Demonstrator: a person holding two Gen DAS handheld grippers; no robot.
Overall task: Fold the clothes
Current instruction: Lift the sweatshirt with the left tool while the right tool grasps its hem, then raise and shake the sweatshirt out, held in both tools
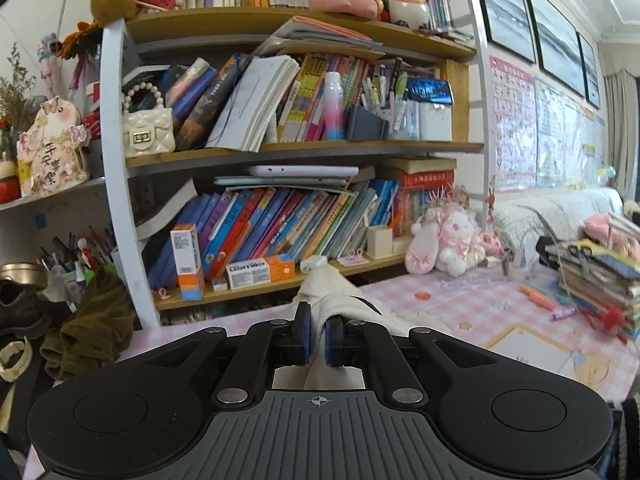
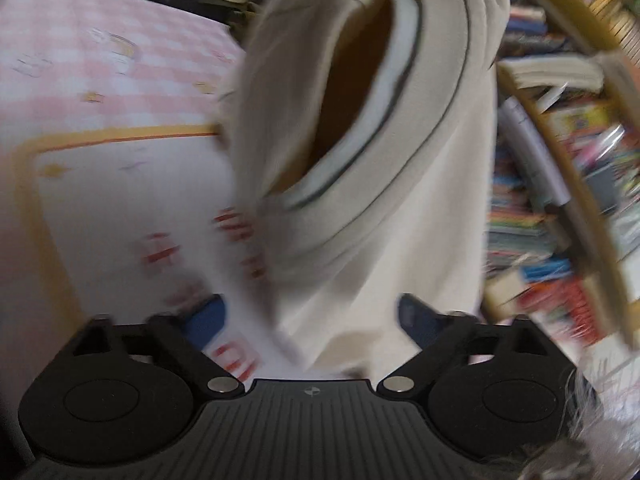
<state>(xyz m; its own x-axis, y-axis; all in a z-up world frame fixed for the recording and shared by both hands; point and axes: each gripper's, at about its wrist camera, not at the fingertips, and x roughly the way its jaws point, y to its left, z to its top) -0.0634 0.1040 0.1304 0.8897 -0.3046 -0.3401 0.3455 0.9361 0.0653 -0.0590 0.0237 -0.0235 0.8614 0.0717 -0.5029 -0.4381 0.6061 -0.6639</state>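
Left gripper [image 1: 318, 340] pinches a fold of the cream sweatshirt [image 2: 360, 160], hoisting it above the pink checked surface [image 2: 100, 60]. Right gripper [image 2: 312, 320] gapes wide beside the hanging cloth; it should catch a hem squarely, keeping the fabric taut.

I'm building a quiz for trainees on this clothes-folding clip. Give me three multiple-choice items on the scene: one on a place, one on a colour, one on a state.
1. Where is the orange-and-white box?
A. on the lowest bookshelf
B. on the tablecloth
C. on the sofa

2. What colour is the garment being handled?
A. navy
B. cream
C. red

3. How do the two grippers stand?
A. both open
B. both shut
C. left shut on cloth, right open

Key:
1 A, the orange-and-white box lies before the slanted books.
2 B, the cream garment fills the right wrist view.
3 C, the left gripper pinches fabric, while the right gripper has its fingers spread wide.
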